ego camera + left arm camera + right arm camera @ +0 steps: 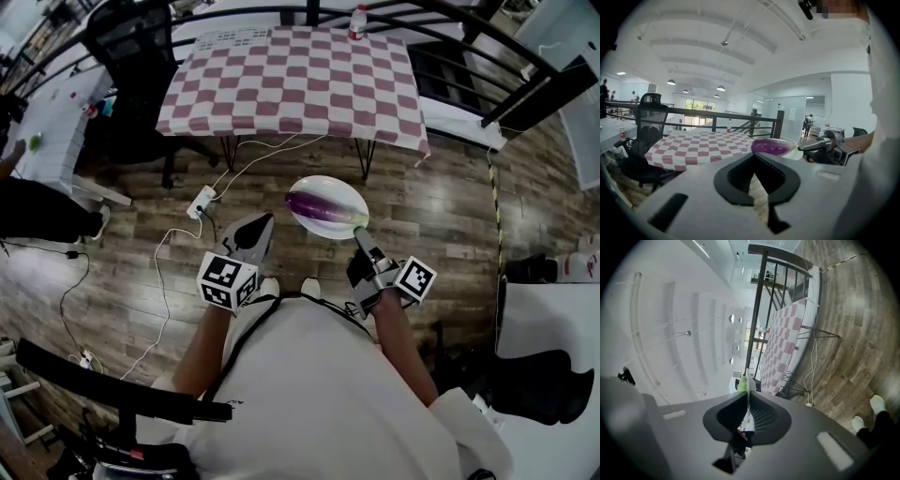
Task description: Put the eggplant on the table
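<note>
Item: 1 eggplant on 1 plate, rim clenched in right tongs; left tongs closed, empty. Step, apparently: carrying toward checkered worktop. Next: keep plate level, set down.

Eggplant is deep purple with a pale whitish streak, and the plate is plain white. Tablecloth is dusty-red-and-white checks, and the floor is streaky grey-brown wood planks.
</note>
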The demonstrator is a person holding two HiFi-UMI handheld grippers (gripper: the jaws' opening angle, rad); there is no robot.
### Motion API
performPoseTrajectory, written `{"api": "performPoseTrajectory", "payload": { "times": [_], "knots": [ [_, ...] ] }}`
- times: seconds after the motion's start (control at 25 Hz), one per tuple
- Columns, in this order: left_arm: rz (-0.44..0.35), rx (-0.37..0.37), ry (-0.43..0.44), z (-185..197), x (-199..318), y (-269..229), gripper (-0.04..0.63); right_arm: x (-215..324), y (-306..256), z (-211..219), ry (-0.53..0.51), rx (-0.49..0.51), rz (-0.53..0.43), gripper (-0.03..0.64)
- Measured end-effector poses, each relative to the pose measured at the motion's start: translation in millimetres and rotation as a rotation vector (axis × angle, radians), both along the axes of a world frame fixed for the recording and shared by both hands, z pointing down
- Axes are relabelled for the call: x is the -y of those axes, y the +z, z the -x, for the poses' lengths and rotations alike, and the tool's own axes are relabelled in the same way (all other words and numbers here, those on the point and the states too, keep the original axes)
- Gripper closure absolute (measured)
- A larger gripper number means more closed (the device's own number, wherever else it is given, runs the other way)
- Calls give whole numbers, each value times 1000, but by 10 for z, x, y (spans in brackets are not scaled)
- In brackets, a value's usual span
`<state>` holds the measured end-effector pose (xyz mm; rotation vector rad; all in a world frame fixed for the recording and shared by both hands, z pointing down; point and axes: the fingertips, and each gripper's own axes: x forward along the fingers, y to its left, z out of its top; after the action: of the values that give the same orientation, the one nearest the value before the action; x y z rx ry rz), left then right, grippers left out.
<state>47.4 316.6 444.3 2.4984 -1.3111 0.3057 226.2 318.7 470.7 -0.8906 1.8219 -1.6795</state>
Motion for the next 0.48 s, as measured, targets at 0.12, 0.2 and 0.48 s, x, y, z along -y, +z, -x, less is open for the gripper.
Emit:
{"api": "performPoseTrajectory", "payload": {
  "times": [0.12,0.2,0.48],
  "knots": [
    [-4,3,-9,-67,57,0,594,62,7,-51,-14,-2,-4,592],
    [-5,6,-13,-99,88,-17,594,98,3,-77,-23,-7,-2,592],
    [-1,15,-38,-209,119,-1,594,174,-3,-187,-47,3,-3,592]
  ]
}}
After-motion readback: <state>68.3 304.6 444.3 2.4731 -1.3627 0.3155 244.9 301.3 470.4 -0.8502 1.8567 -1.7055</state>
